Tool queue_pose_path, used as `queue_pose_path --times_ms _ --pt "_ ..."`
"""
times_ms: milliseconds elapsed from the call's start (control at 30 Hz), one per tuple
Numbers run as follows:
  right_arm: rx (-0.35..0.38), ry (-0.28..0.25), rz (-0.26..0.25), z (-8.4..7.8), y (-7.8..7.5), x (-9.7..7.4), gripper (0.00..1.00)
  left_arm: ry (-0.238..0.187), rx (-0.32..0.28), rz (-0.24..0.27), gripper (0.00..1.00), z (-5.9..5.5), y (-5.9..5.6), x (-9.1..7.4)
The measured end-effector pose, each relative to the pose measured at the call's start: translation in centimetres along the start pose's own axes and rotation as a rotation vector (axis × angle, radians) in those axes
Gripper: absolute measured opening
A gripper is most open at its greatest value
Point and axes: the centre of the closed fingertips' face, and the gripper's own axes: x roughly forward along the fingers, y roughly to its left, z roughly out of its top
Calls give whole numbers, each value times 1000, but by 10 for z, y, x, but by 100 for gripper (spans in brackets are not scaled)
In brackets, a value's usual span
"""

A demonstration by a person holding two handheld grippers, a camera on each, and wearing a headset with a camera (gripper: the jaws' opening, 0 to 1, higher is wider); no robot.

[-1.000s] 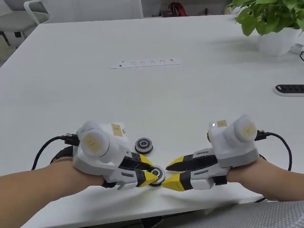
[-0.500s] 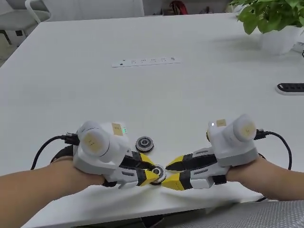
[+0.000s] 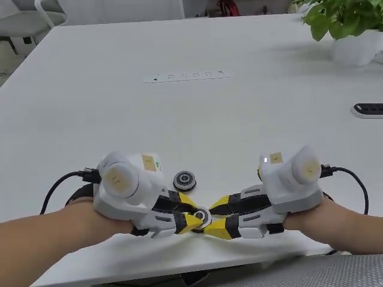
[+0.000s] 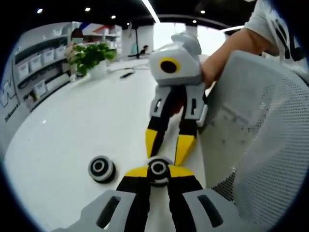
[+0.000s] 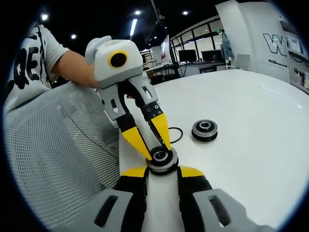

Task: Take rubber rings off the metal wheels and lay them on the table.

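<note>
Head view: left claw (image 3: pixel 194 217) and right claw (image 3: pixel 209 219) both grip one metal wheel (image 3: pixel 201 214); second wheel (image 3: pixel 184 180) lies nearby on desk (image 3: pixel 179 119).

Bright, even overhead light. White table (image 3: pixel 239 119) near clipping on the far side; soft shadow under left gripper (image 3: pixel 190 214). Head view sharp. Gripper views: strong fisheye bend at edges, ceiling spots (image 5: pixel 137 12) flare, small glint on metal wheel (image 5: pixel 162 159), background soft.
</note>
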Motion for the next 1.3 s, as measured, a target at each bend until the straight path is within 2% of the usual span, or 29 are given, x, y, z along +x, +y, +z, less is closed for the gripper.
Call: queue_pose_path --times_ms 133,533,633,667,767,1000,1133,1300 --pt "-48 20 -14 -3 -2 -1 18 -2 1 -1 13 0 0 0" --pt "-47 20 -15 -3 -3 -2 14 -3 -3 1 13 -1 -1 -1" --pt "-48 24 -15 -5 -4 -2 10 3 12 2 13 -1 -2 -2" --pt "-24 21 -13 -6 -4 -3 8 4 15 2 13 -1 -2 -2" --pt "-27 25 -18 -7 -4 -4 2 3 9 2 13 -2 -2 -2" --pt "23 16 -34 -7 -6 -5 0 4 12 6 13 -2 -2 -2" --pt "95 -17 -31 -3 -6 -6 0 5 11 8 13 -2 -2 -2" --pt "130 -32 -38 -2 -8 -9 0 8 11 10 13 -2 -2 -2"
